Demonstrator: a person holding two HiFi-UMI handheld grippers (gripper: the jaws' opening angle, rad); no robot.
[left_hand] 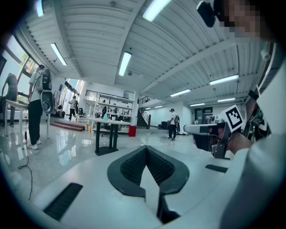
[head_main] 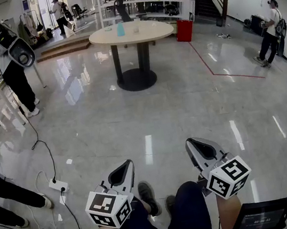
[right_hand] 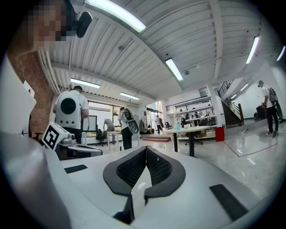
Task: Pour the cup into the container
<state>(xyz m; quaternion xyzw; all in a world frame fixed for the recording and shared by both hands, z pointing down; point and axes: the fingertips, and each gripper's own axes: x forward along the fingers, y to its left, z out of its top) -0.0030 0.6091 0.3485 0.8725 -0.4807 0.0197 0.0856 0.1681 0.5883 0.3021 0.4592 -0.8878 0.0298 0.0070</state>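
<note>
A round beige table (head_main: 130,32) stands far ahead across the floor. On it are a light blue container (head_main: 120,29) and a small pale cup (head_main: 136,30), too small to make out in detail. My left gripper (head_main: 124,166) and right gripper (head_main: 193,143) are low, above the person's knees, far from the table, and both point forward. In the left gripper view the left gripper (left_hand: 146,150) is shut and empty, with the table (left_hand: 109,121) in the distance. In the right gripper view the right gripper (right_hand: 146,150) is likewise shut with nothing in it.
A red bin (head_main: 185,30) stands right of the table. Cables and a power strip (head_main: 57,185) lie on the floor at the left. Several people stand around the hall, one with a backpack rig (head_main: 10,43). A dark tablet (head_main: 262,216) sits at the bottom right.
</note>
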